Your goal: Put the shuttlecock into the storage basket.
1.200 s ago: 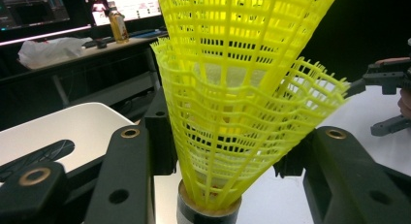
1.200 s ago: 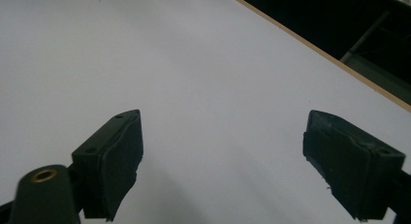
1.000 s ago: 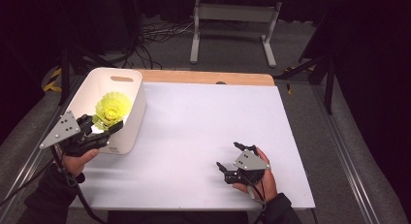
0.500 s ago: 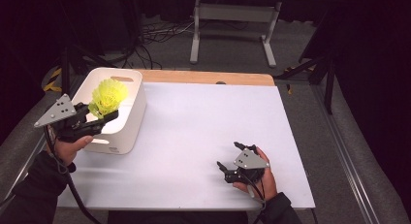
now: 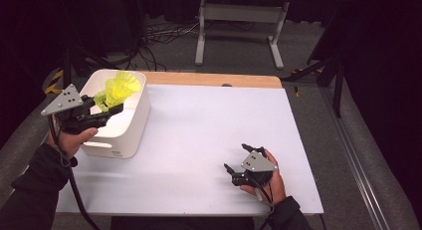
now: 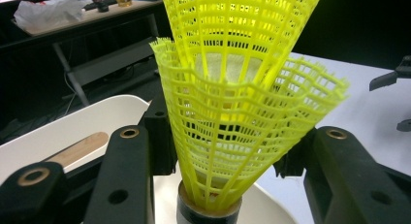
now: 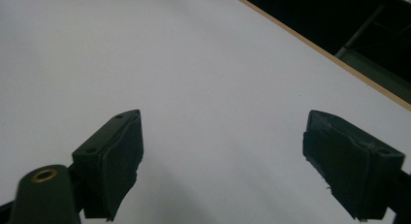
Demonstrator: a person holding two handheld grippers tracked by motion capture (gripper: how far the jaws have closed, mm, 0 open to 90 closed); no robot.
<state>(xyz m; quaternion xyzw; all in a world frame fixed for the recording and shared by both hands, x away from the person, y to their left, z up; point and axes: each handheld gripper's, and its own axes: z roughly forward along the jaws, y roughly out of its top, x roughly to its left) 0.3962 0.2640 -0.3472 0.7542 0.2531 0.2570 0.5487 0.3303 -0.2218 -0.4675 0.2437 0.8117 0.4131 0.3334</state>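
Observation:
Two yellow plastic shuttlecocks [image 5: 118, 88] [image 6: 232, 103], nested one inside the other, are held with their mesh skirts flaring away from the hand. My left gripper [image 5: 112, 103] [image 6: 228, 151] is shut on the lower part of the skirts, just above the dark-banded base [image 6: 208, 212]. It holds them over the open top of a white bin [image 5: 134, 125] [image 6: 87, 122] at the table's left. My right gripper [image 5: 235, 157] [image 7: 223, 161] rests low over the white tabletop [image 5: 209, 125] at the front right, open, with nothing between its pads.
A wooden strip [image 5: 214, 79] borders the table's far edge. Beyond it stand a metal frame [image 5: 239, 13] and cables on the floor. A wooden stick [image 6: 77, 146] shows by the bin in the left gripper view.
My left gripper has lifted the shuttlecocks from inside the bin and carried them toward its far end. The right gripper has stayed where it was.

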